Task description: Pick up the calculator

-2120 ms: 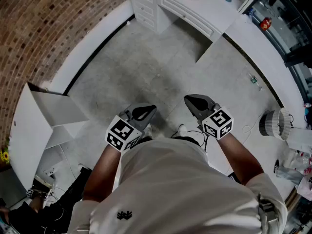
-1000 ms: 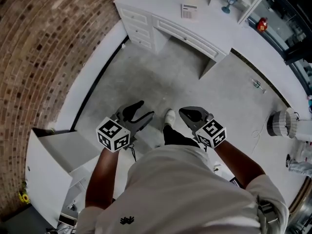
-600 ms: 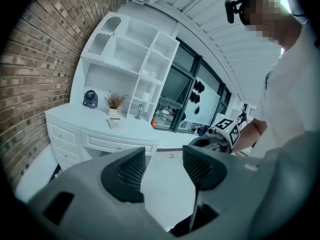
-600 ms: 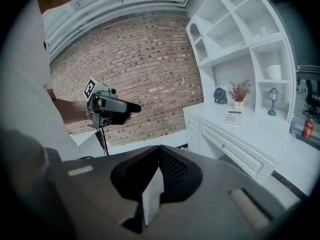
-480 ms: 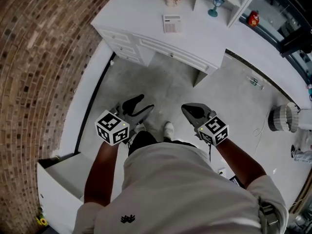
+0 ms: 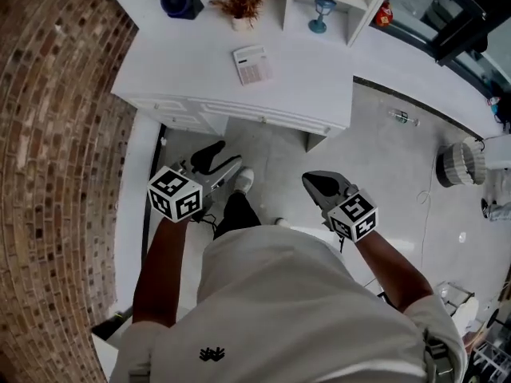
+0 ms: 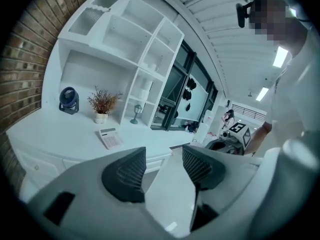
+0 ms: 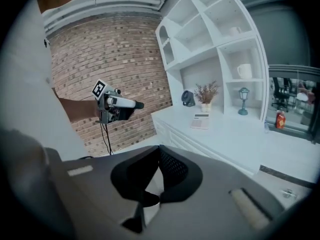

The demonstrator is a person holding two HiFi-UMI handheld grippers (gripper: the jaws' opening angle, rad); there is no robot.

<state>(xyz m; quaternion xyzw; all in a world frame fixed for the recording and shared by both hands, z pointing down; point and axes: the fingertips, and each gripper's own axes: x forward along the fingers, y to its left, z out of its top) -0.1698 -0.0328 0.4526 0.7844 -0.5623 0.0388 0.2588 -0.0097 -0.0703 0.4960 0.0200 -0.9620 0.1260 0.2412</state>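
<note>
Probably closed right gripper (image 6: pixel 311 180), left gripper (image 6: pixel 225 155) parted

A white desk (image 6: pixel 319 82) carries a calculator (image 6: pixel 251 64), fan (image 6: pixel 182 1) and potted plant (image 6: pixel 239 2).

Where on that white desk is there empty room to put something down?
The desk is bare left of the calculator, out to its edge, and right of it, in front of the shelf unit. The back is crowded: fan, potted plant, and a blue ornament in the shelves.
</note>
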